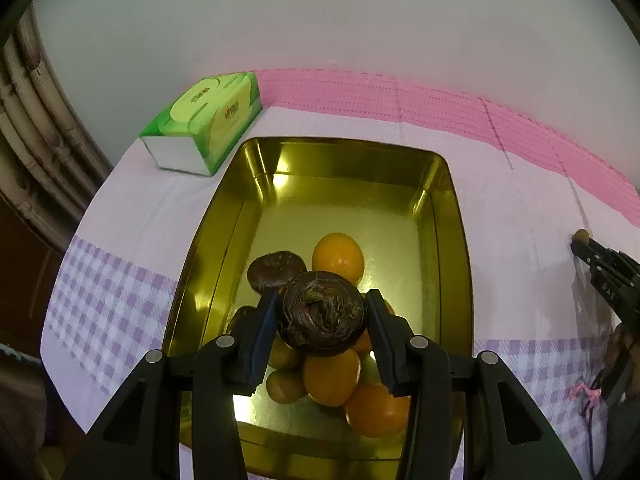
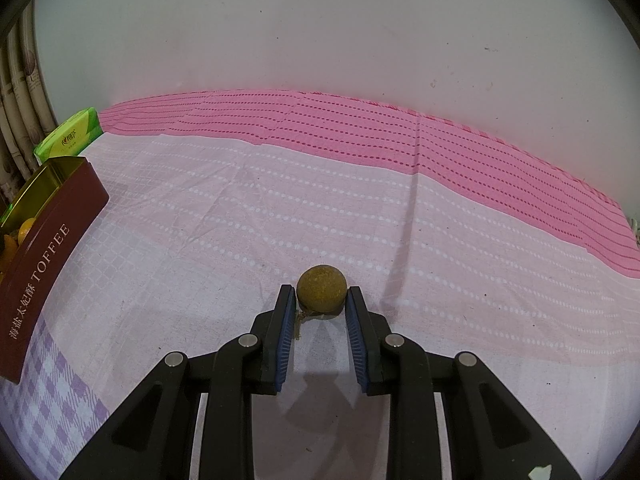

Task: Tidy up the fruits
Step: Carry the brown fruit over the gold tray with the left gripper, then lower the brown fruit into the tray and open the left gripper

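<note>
The left gripper (image 1: 322, 312) has its jaws clamped on a dark brown, wrinkly round fruit (image 1: 322, 314), right above the shiny gold rectangular tin (image 1: 456, 216) with smooth oranges (image 1: 338, 258) piled inside. Right of the tin, the right gripper (image 2: 321, 294) pinches a small rough olive-brown ball-shaped fruit (image 2: 321, 290) on the pink patterned cloth (image 2: 360, 216).

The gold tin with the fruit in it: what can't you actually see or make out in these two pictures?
- Left wrist view: the tin's near end is covered by the left gripper and its dark fruit; the pile beneath can't be counted.
- Right wrist view: the tin is cut off by the left edge; only orange slivers show.
- Right wrist view: whether the small brown fruit in the right gripper is lifted or resting on the tablecloth is unclear.
</note>
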Available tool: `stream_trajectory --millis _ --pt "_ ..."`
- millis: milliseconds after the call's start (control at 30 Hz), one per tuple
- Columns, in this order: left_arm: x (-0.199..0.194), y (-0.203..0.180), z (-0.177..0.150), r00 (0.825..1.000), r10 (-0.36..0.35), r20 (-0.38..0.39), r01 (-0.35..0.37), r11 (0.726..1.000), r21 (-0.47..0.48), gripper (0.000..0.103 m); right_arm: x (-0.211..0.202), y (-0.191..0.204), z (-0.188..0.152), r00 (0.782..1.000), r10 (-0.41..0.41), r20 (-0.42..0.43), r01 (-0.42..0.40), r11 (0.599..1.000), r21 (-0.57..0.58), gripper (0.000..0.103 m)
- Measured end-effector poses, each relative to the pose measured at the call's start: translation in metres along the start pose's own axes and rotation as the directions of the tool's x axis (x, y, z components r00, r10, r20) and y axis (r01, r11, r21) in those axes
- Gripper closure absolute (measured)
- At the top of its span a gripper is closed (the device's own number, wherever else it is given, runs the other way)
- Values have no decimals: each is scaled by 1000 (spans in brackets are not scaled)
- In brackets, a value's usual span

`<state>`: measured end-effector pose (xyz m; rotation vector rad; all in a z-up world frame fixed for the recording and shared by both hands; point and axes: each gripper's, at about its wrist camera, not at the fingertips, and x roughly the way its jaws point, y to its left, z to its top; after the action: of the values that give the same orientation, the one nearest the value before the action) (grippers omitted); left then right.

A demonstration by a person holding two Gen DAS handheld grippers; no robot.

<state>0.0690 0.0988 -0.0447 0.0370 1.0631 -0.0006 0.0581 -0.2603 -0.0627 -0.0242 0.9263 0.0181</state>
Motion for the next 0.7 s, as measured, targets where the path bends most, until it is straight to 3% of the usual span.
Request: stream_trajectory --millis 700 --pt "3 6 -13 1000 -4 -26 4 1000 -9 57 0 0 0 1000 -2 0 2 1000 -2 78"
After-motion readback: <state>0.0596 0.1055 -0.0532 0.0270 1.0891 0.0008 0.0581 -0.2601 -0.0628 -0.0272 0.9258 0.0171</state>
